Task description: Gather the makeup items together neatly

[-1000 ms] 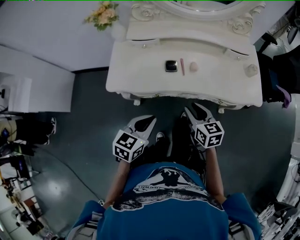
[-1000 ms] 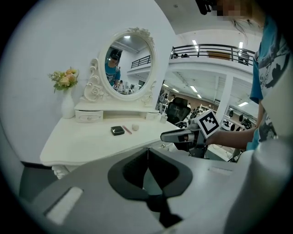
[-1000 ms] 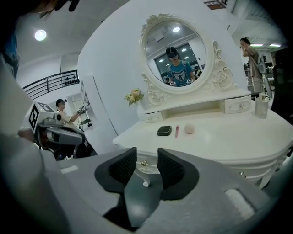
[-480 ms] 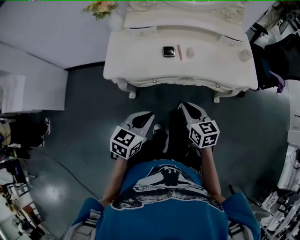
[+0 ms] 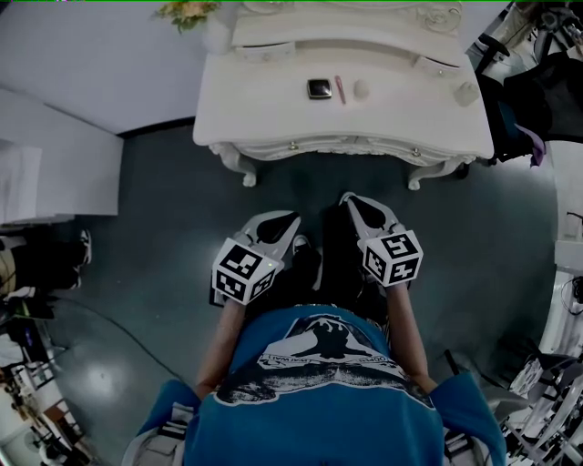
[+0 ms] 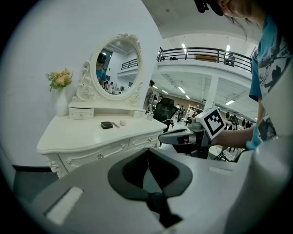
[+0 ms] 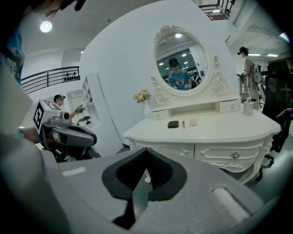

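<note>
On the white dressing table (image 5: 273,109) three makeup items lie in a row: a black compact (image 5: 319,88), a pink stick (image 5: 339,89) and a pale round sponge (image 5: 361,89). The right gripper view shows the same compact (image 7: 173,124), stick (image 7: 183,124) and sponge (image 7: 193,122). Both grippers are held low over the dark floor, well short of the table. My left gripper (image 5: 291,217) is shut and empty, its jaws meeting (image 6: 147,149). My right gripper (image 5: 346,197) is shut too, with nothing between its jaws (image 7: 146,151).
A small bottle (image 5: 466,94) stands at the table's right end and a vase of flowers (image 5: 187,11) at its back left. An oval mirror (image 7: 179,66) rises behind the items. A white partition (image 5: 55,173) is at left, dark chairs and clothing (image 5: 537,100) at right.
The table has slid further up and away in the head view as the person stepped back. Both grippers stay low in front of the body, a little higher in the frame.
</note>
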{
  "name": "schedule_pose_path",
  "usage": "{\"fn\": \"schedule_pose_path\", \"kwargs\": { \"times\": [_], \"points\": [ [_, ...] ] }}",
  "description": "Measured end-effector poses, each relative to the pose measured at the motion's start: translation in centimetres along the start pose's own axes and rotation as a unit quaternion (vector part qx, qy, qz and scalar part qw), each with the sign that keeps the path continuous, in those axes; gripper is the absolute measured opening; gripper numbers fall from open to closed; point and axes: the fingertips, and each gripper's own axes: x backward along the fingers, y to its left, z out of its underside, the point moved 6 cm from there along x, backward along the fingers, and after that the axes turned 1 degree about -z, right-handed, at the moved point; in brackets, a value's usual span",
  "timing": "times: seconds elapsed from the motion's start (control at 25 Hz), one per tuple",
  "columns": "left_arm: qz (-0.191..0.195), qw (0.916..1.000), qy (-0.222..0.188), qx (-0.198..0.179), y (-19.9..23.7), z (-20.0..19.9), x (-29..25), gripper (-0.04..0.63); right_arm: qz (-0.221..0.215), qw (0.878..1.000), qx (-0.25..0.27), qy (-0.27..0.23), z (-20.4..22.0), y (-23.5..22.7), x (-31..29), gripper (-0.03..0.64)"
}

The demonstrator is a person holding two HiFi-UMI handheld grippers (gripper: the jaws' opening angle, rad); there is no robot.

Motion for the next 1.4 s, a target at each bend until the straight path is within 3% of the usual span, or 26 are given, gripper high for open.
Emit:
{"fn": "schedule_pose_path", "kwargs": {
  "times": [1.4],
  "points": [
    [0.020,0.9996,-0.008,-0.016,0.1,-0.9,-1.4,0.015,-0.001,1.000,0.013,0.007,-0.3,-0.2,-0.2,0.000]
  ]
}}
